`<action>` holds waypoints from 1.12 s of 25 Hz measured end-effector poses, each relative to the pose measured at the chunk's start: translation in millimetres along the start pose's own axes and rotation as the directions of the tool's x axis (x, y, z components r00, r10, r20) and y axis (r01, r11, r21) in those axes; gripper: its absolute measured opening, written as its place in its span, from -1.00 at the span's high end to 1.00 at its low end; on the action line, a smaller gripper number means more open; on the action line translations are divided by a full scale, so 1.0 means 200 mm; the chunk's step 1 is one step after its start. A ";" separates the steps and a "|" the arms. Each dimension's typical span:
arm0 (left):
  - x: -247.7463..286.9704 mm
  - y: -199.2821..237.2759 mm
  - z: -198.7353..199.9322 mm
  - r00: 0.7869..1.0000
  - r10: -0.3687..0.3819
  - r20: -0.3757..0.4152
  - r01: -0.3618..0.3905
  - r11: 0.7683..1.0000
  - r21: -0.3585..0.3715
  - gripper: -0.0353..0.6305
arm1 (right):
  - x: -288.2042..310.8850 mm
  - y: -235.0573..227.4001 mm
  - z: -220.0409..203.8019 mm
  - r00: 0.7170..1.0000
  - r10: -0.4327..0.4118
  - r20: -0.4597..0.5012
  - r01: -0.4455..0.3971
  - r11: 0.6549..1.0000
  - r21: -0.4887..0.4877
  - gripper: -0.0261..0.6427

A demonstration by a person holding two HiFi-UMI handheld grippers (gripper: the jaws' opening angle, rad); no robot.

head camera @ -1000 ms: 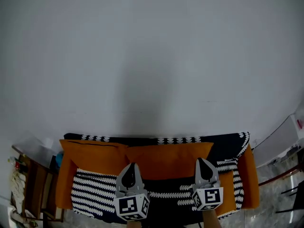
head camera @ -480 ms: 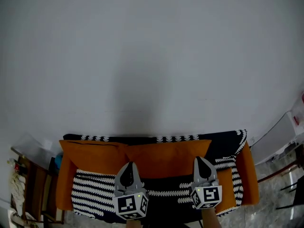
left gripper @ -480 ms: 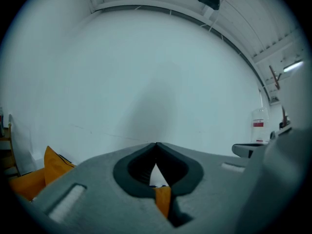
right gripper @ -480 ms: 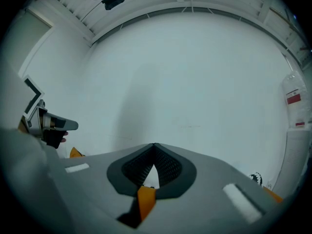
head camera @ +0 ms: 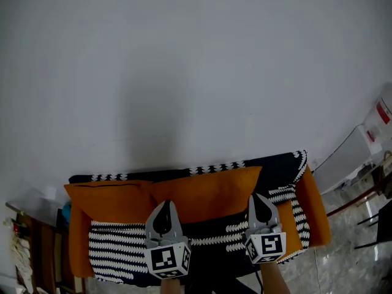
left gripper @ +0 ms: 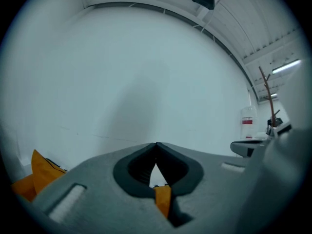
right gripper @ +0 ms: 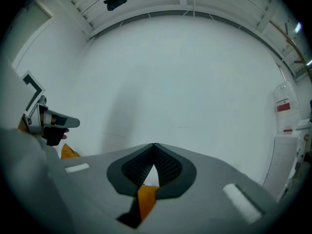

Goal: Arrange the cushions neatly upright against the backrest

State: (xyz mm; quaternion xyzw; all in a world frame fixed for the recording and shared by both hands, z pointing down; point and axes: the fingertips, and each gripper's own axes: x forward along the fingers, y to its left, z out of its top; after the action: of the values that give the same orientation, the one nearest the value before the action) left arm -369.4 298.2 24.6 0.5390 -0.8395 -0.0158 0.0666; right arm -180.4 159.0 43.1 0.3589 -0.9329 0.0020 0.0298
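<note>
Two orange cushions stand side by side against the sofa's black backrest [head camera: 278,164], a left cushion [head camera: 107,196] and a right cushion [head camera: 211,192]. The seat below has a black-and-white patterned cover [head camera: 116,244]. My left gripper [head camera: 164,204] is held level in front of the seam between the cushions, jaws shut and empty. My right gripper [head camera: 256,197] is shut too, by the right cushion's right end. In the left gripper view the left gripper [left gripper: 156,145] has its tips together and orange fabric [left gripper: 163,199] shows behind. The right gripper [right gripper: 154,145] looks the same.
The sofa has orange arms at left [head camera: 76,247] and right [head camera: 315,216]. A wooden side table [head camera: 37,244] stands left of it. A white cabinet [head camera: 349,158] and dark chair legs [head camera: 370,204] are at the right. A plain white wall [head camera: 196,72] rises behind.
In the head view the sofa has shifted a little to the left and now looks tilted, its right end higher. Both grippers keep their place and stay shut.
</note>
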 end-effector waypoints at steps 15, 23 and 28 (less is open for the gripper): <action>0.24 -0.70 -0.23 0.927 -0.359 -0.106 0.364 0.931 0.023 0.88 | -0.49 -0.58 -0.20 0.930 -0.357 -0.088 0.360 0.933 0.021 0.89; 0.35 -1.28 -0.42 0.867 -0.461 -0.189 0.476 0.878 0.044 0.88 | -0.85 -1.13 -0.40 0.857 -0.489 -0.160 0.503 0.863 0.056 0.89; 0.41 -1.68 -0.58 0.847 -0.475 -0.238 0.502 0.862 0.064 0.88 | -1.02 -1.50 -0.58 0.833 -0.510 -0.214 0.535 0.842 0.073 0.89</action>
State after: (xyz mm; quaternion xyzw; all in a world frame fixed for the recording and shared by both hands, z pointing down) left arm -84.8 88.2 114.4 0.7366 -0.6616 0.0781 0.1167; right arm 178.7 75.5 142.5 0.5997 -0.7900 0.0880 0.0929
